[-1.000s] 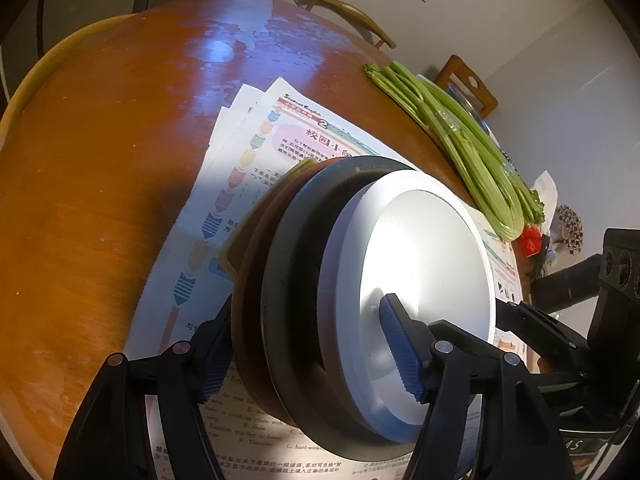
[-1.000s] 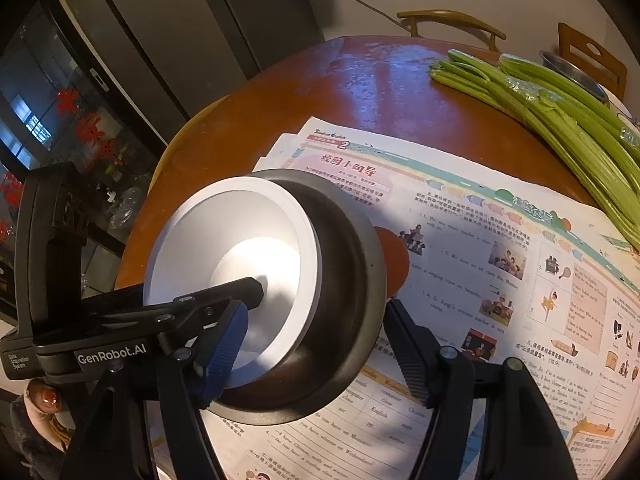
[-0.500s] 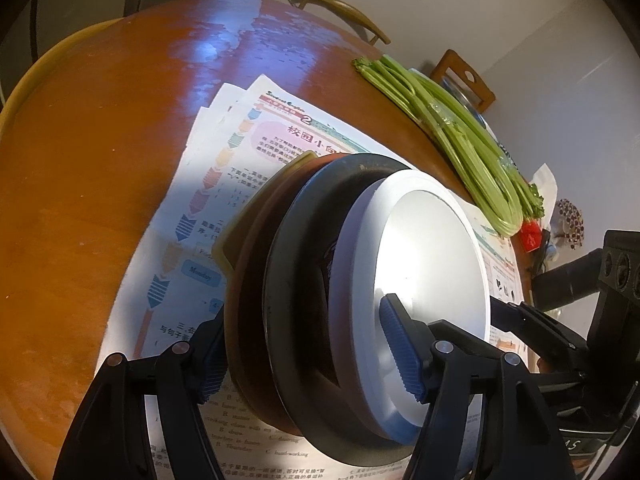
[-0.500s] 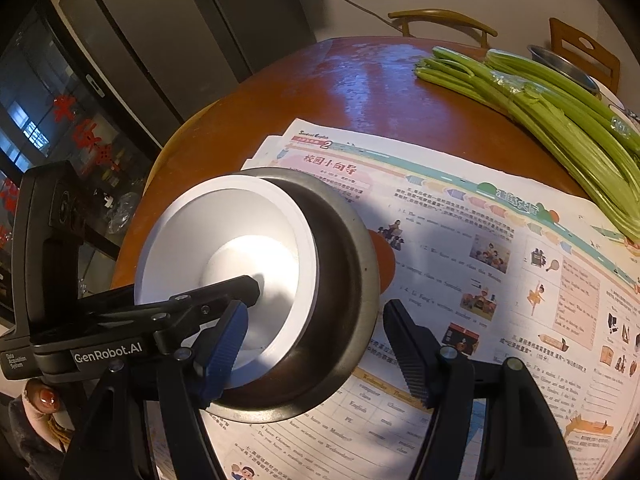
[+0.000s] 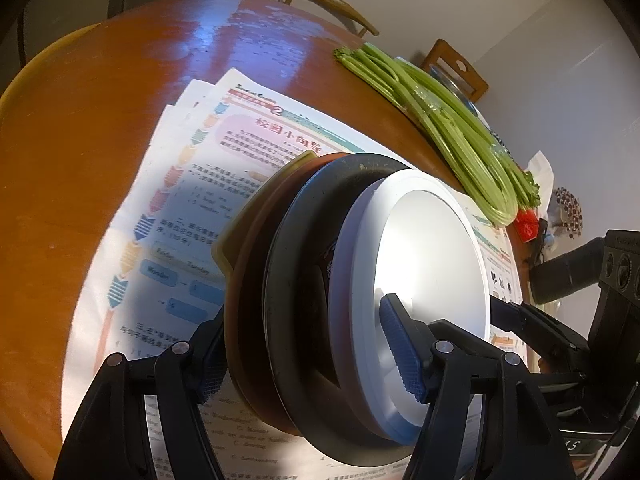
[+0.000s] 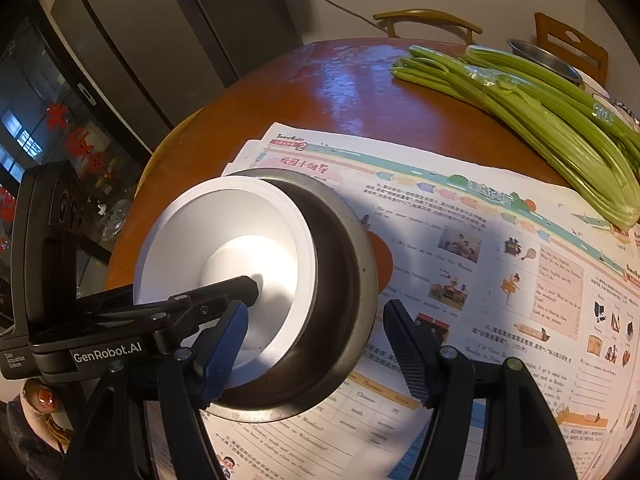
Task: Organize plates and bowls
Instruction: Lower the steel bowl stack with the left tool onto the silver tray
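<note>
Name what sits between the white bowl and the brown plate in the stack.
A dark metal bowl sits between the white bowl and the brown plate, clearest in the left wrist view.

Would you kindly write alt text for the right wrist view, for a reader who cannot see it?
The right tool straddles a stack held on edge: a white bowl nested in a dark metal bowl, with the left tool reaching in from the left. Below lie printed newspapers on a round wooden table, with celery at the far right.
</note>
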`<action>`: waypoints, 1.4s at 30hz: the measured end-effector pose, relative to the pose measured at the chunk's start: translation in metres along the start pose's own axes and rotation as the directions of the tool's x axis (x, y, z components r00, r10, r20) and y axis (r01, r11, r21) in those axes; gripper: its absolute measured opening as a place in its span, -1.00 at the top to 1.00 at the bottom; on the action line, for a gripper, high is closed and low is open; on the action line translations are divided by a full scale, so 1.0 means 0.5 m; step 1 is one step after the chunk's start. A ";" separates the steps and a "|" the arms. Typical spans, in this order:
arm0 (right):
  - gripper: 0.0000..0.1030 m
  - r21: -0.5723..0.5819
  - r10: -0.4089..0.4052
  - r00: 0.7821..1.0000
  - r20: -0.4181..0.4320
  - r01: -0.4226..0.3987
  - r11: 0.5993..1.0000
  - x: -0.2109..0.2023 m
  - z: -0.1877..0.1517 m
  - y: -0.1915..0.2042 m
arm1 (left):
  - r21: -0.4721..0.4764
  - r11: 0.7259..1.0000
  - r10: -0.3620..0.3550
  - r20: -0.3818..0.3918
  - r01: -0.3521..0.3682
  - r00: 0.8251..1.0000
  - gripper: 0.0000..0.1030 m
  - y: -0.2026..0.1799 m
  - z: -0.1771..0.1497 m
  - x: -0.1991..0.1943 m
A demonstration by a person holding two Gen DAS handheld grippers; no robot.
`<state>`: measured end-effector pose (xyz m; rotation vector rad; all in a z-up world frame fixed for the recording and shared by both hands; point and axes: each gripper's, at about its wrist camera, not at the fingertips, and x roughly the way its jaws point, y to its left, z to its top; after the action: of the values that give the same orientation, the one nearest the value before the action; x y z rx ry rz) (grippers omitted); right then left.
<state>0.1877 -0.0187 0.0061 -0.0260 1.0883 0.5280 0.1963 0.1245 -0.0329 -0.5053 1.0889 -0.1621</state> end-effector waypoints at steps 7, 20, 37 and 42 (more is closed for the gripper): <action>-0.35 0.013 -0.001 1.000 0.003 0.001 1.000 -0.009 -0.005 -0.023 | 0.016 1.000 0.005 -0.009 -0.005 1.000 -0.37 -0.023 0.000 0.011; -0.35 0.029 -0.012 1.000 0.012 0.012 1.000 -0.022 -0.012 -0.051 | 0.042 0.999 0.015 -0.019 -0.014 1.000 -0.37 -0.059 0.002 0.030; -0.35 0.051 -0.017 1.000 0.017 0.016 0.999 -0.033 -0.021 -0.074 | 0.059 0.998 0.007 -0.025 -0.005 1.000 -0.39 -0.076 0.000 0.040; -0.35 0.053 -0.019 1.000 0.018 0.019 0.998 -0.035 -0.023 -0.074 | 0.064 0.998 0.009 -0.023 -0.007 1.000 -0.40 -0.077 -0.003 0.040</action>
<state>0.1874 -0.0616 0.0069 0.0145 1.0824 0.4815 0.2090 0.0830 -0.0315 -0.4430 1.1045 -0.1954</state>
